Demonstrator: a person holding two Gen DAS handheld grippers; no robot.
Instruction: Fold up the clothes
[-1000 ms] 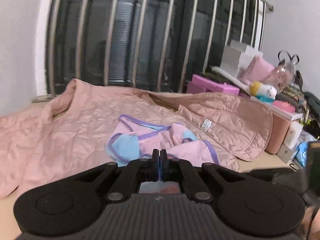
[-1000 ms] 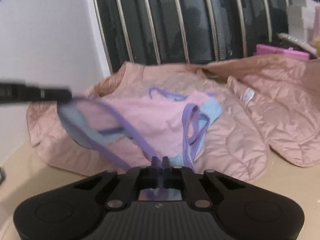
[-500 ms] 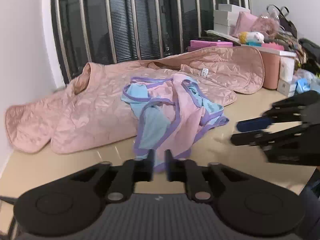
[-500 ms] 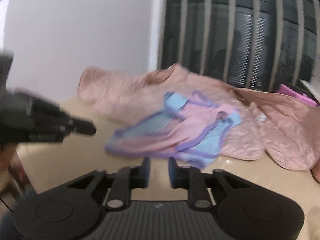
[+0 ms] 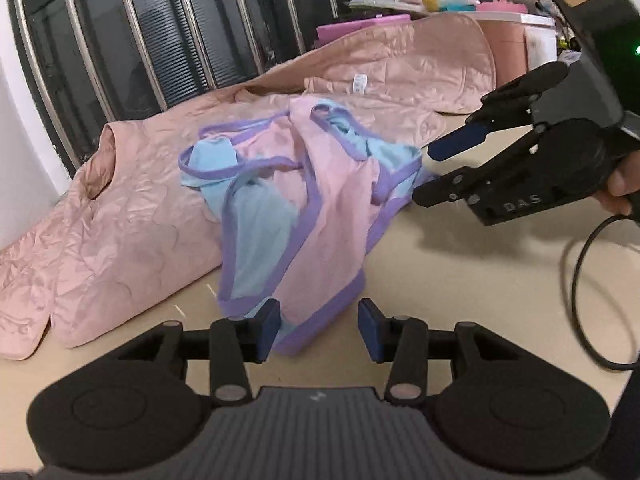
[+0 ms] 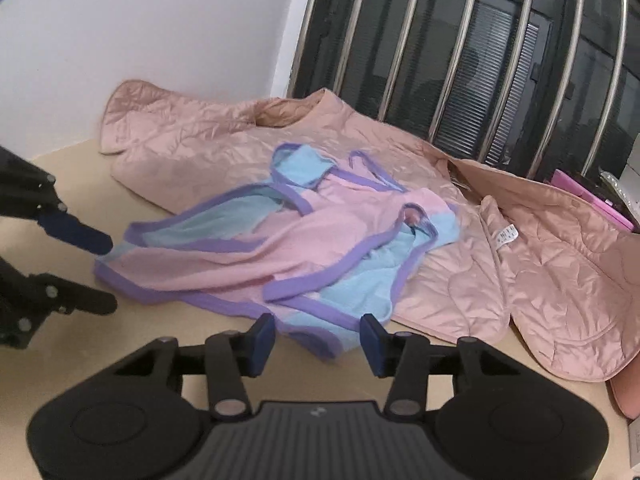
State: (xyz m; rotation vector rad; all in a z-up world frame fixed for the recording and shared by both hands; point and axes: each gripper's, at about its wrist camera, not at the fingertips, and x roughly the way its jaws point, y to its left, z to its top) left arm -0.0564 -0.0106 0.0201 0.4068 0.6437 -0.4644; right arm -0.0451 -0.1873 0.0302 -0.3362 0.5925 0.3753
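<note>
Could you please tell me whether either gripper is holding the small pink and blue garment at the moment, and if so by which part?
Neither: left gripper and right gripper are opening, and the garment lies loose.

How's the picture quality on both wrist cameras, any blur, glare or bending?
Left wrist view: sharp; fisheye bends the window bars; soft shadow on the table under the right gripper; sheen on the quilted jacket. Right wrist view: slightly softer; the garment reads clearly, bars curve, dark corners.
</note>
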